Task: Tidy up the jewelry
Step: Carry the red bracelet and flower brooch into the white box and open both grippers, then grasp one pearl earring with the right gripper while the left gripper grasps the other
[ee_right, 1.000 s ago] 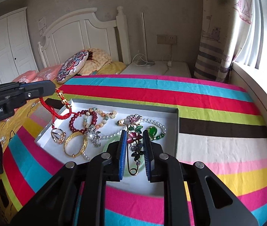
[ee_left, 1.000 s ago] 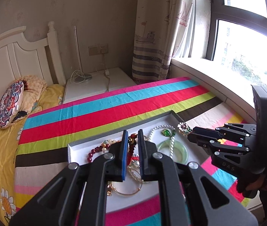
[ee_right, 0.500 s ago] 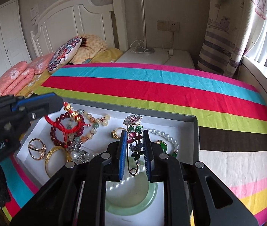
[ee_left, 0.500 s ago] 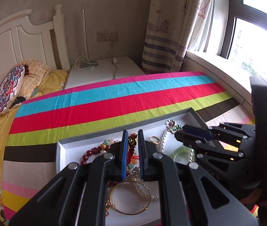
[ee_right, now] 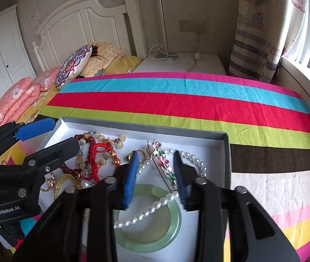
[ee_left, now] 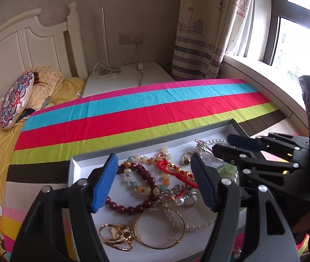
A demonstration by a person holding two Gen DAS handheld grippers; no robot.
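Observation:
A shallow white box with grey walls [ee_left: 133, 147] [ee_right: 146, 128] sits on the striped cloth and holds the jewelry. My left gripper [ee_left: 155, 181] is open low over the red cord bracelet [ee_left: 174, 172], dark red bead bracelet [ee_left: 133, 205] and gold bangle [ee_left: 159, 229]. My right gripper [ee_right: 155, 176] is open over the flower brooch pin [ee_right: 162, 163], which lies on the pearl necklace [ee_right: 150, 212] and green jade bangle [ee_right: 148, 218]. The red cord bracelet [ee_right: 94, 152] lies left of it. Each gripper shows in the other's view.
The striped cloth [ee_left: 133, 113] covers the surface beyond the box. A bed with pillows [ee_right: 74, 65] lies at the far left, a white nightstand with a lamp [ee_left: 124, 76] behind, and a windowsill and curtain [ee_left: 253, 69] at the right.
Both grippers have opened. The left let the red cord bracelet down into the box; the right let the flower brooch down onto the pearls. Both moved lower and closer over the box.

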